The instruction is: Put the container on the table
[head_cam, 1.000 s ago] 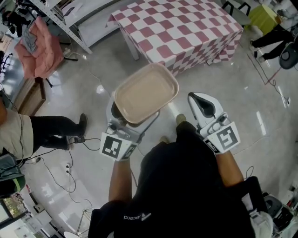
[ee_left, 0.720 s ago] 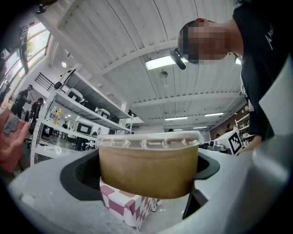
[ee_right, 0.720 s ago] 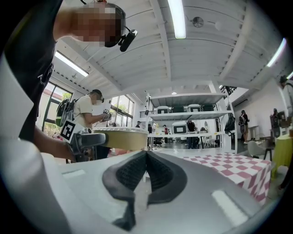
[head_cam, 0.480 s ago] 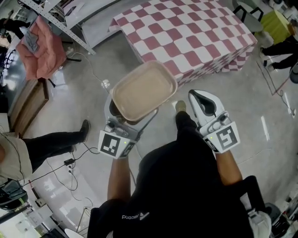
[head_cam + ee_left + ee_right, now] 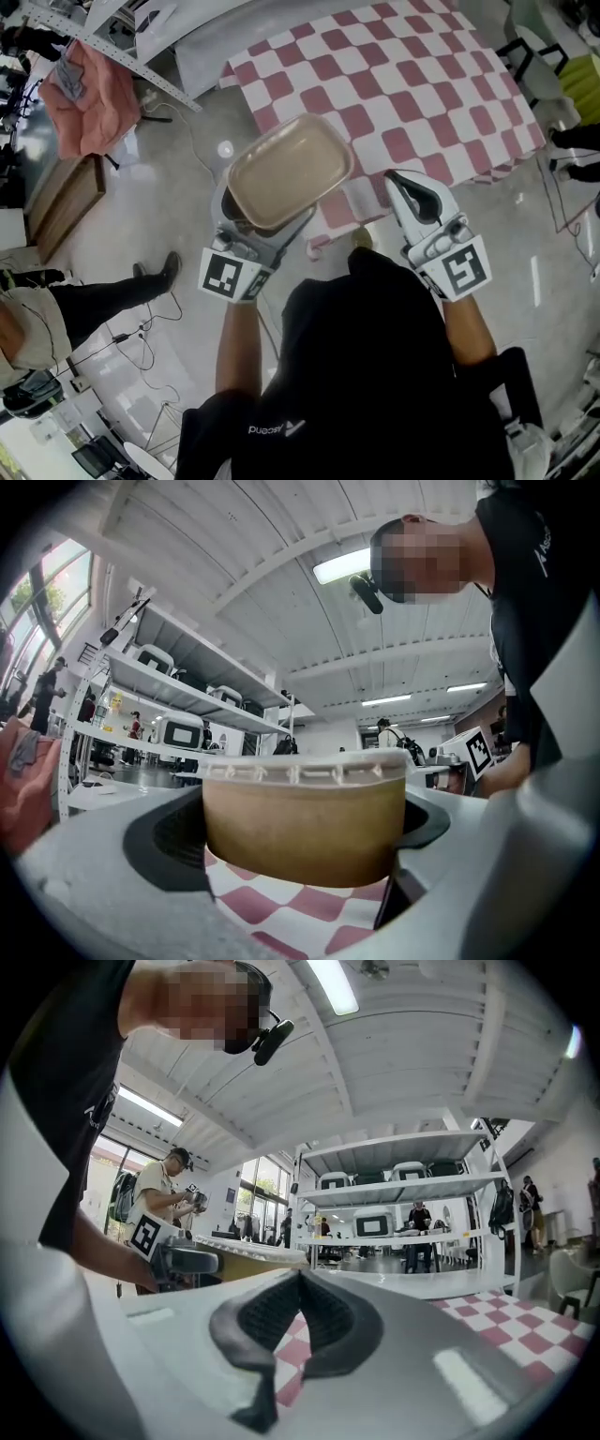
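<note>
Looking steeply down from the head onto the desk. Riding close behind the left hand-held gripper and right hand-held gripper, facing along the jaws, tilting upward toward shelving. Sharing desk and container across all three.

You wear a black short-sleeved T-shirt with a small white logo printed low on it, and a small black camera piece sticks out beside your head. Your left gripper and right gripper are smooth white-grey shells. Each carries a white cube with a black square marker, the left cube and the right cube sitting just ahead of your bare forearms. The jaws are lined with black ribbed pads, rounded in outline.
</note>
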A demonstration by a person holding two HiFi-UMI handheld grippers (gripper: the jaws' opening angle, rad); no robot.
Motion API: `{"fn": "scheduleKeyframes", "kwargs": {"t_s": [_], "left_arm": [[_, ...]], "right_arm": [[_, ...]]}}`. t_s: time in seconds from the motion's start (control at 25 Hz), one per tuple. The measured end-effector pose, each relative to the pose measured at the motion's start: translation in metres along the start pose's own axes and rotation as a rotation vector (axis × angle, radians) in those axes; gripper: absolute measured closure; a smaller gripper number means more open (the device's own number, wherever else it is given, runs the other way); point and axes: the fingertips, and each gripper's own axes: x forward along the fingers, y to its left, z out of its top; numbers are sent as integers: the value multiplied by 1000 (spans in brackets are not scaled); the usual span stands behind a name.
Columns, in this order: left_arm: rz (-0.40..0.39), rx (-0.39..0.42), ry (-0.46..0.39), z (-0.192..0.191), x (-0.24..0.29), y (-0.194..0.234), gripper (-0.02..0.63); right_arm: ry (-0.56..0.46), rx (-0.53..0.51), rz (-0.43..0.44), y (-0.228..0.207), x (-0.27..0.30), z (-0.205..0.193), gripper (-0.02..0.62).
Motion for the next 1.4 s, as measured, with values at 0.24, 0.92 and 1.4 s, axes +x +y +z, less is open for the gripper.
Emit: {"fn": "scheduleKeyframes", "kwargs": {"t_s": [0.24, 0.92, 1.4], "left_arm": [[27, -2, 40, -20, 61, 37, 48], [-105, 17, 273, -145, 132, 114, 48], [-215, 50, 465, -209, 149, 132, 48]], "right_arm": [[5, 42, 30, -50, 40, -2, 592], [86, 55, -80, -69, 94, -31, 592], [161, 72, -139, -79, 102, -52, 592]]}}
